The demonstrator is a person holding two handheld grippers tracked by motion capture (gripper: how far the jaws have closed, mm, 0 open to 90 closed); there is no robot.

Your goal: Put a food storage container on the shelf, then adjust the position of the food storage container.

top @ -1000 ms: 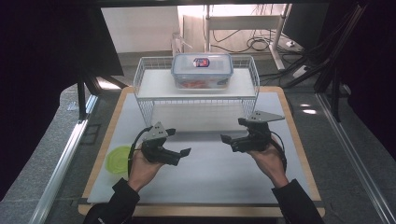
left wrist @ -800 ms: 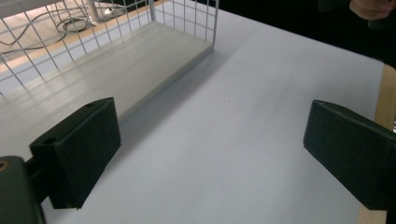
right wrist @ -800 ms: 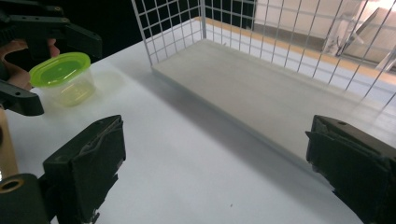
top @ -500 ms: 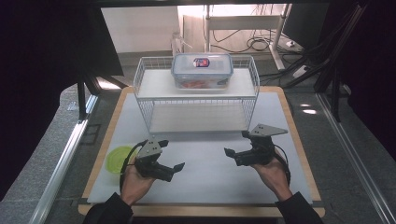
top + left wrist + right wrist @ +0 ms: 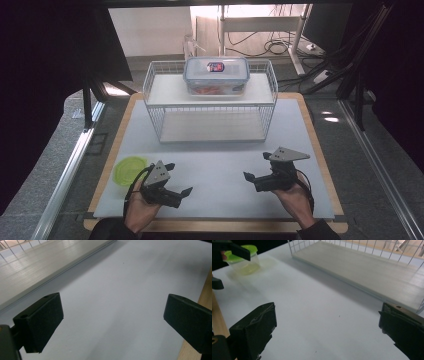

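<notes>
Cup (image 5: 129, 170) with green lid looks light and thin, so hold its wall gently; left gripper (image 5: 180, 194) and right gripper (image 5: 248, 177) both gape, empty

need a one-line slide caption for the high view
Two hand-held grippers, left and right, open over a white mat, before a wire rack carrying a lidded food box.

A lab-like recording setup: a worktop (image 5: 320, 150) framed by metal rails (image 5: 65, 172), with loose cables (image 5: 272, 47) at upper right.
</notes>
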